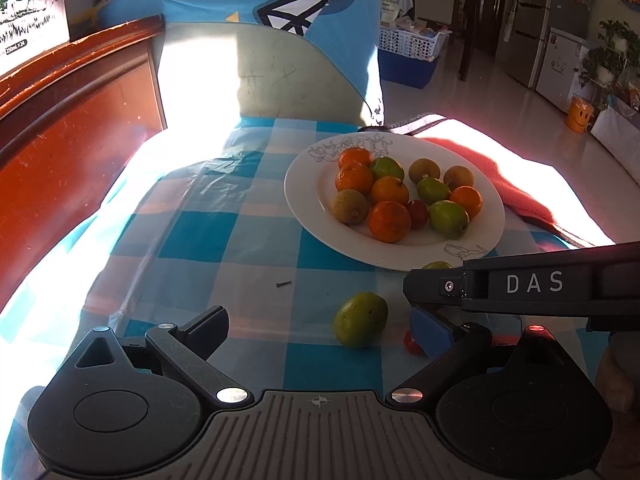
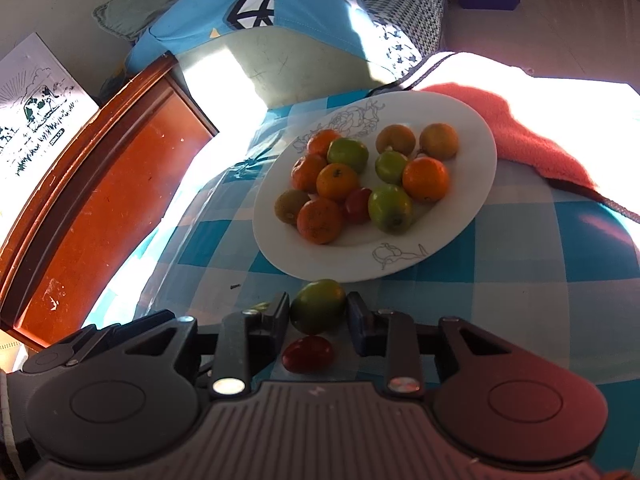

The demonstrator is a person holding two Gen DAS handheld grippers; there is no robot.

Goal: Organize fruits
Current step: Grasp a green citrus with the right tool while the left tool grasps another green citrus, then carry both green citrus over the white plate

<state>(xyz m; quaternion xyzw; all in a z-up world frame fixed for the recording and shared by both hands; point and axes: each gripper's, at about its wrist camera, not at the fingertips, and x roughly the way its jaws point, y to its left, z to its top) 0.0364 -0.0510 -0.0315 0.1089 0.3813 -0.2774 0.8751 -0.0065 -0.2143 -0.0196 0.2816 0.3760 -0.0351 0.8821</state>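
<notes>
A white plate on the checked cloth holds several orange, green, brown and red fruits. My right gripper is just in front of the plate with a green fruit between its pads; they stand close on either side and seem barely off it. A red fruit lies under the gripper. In the left wrist view my left gripper is open, low over the cloth. Another green fruit lies loose between its fingers. The right gripper's finger crosses in from the right, hiding most of its fruit.
A red-brown wooden board stands at the left of the cloth. A blue cushion rises behind the plate, and an orange towel lies at its right. A small dark screw lies on the cloth. The room's floor opens at the far right.
</notes>
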